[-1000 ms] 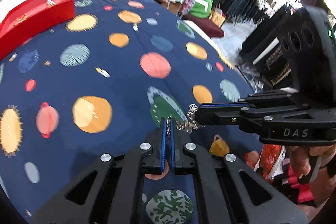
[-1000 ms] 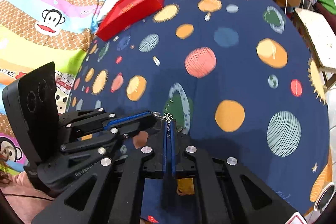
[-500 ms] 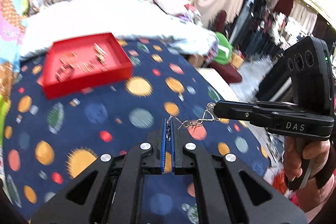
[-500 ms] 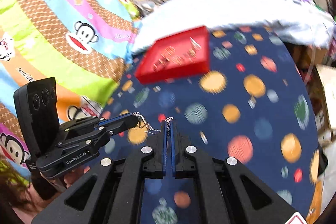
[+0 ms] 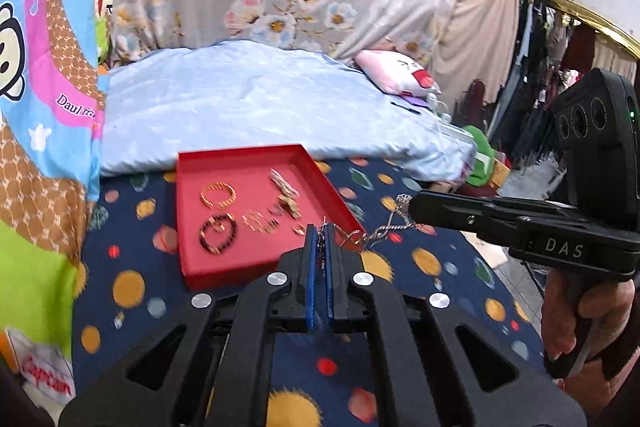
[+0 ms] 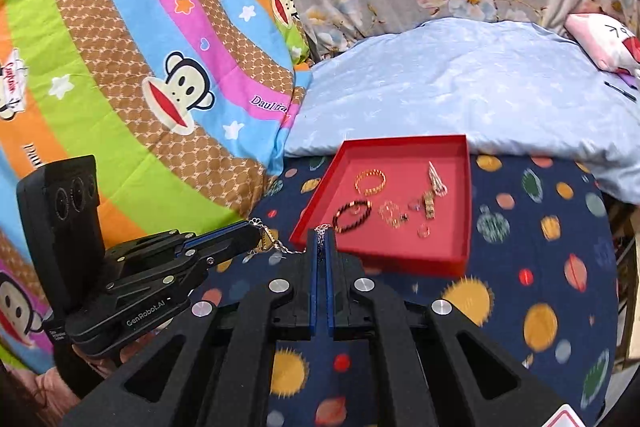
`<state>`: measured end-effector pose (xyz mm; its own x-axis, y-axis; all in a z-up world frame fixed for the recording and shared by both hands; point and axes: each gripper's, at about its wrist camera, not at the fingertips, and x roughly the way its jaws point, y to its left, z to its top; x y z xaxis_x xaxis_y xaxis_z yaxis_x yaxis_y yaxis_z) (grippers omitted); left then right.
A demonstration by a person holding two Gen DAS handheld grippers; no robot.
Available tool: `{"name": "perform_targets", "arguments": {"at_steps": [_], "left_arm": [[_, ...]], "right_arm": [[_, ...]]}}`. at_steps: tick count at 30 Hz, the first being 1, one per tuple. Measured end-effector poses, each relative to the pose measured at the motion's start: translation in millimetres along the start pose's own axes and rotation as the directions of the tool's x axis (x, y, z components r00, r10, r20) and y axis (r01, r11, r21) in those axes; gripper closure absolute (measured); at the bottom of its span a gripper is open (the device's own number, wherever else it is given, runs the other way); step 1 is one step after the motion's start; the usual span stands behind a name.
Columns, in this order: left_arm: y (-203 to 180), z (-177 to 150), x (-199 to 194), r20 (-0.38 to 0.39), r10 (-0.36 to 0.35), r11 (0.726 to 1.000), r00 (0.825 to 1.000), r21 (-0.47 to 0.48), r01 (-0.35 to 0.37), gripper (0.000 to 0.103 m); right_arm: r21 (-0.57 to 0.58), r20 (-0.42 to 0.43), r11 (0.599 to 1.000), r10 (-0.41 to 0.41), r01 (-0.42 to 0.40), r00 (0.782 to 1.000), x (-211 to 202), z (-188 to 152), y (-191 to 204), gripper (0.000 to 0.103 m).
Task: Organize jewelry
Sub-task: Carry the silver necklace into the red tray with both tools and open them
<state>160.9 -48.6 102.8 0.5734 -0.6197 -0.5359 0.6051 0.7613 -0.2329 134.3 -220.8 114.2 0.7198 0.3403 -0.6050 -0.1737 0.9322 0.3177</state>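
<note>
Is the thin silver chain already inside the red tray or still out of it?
Out. The thin silver chain hangs between the shut left gripper and right gripper, short of the red tray.

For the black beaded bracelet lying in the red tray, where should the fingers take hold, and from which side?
Take the black beaded bracelet by one arc of its loop, from above: it lies flat on the red tray floor, so one finger can go inside and one outside. The tray walls block a side approach.

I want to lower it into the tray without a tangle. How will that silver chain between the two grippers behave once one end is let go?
Probably floppy: the silver chain sags between the left gripper and the right gripper. Likely light, since its links look fine. It may snag other pieces in the red tray.
</note>
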Motion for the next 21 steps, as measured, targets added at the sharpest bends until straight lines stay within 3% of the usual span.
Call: {"name": "perform_targets", "arguments": {"at_steps": [7, 18, 20, 21], "left_arm": [[33.4, 27.9, 46.5, 0.003, 0.028, 1.000, 1.000, -0.002, -0.028, 0.101], [65.9, 33.9, 129.9, -0.060, 0.079, 0.995, 0.995, -0.060, -0.083, 0.100], [71.1, 33.1, 138.6, -0.050, 0.109, 0.991, 0.993, -0.076, -0.113, 0.094], [75.3, 32.3, 144.0, -0.060, 0.114, 0.988, 0.992, -0.094, -0.119, 0.075]], "right_arm": [[0.024, -0.027, 1.000, -0.012, 0.013, 1.000, 53.9, 36.0, -26.0, 0.100], [0.074, -0.092, 0.994, -0.076, 0.083, 0.993, 128.2, 43.9, -68.2, 0.100], [0.077, -0.093, 0.990, -0.112, 0.119, 0.989, 137.9, 42.1, -73.4, 0.099], [0.081, -0.087, 0.987, -0.129, 0.136, 0.988, 139.2, 41.1, -75.8, 0.093]]}}
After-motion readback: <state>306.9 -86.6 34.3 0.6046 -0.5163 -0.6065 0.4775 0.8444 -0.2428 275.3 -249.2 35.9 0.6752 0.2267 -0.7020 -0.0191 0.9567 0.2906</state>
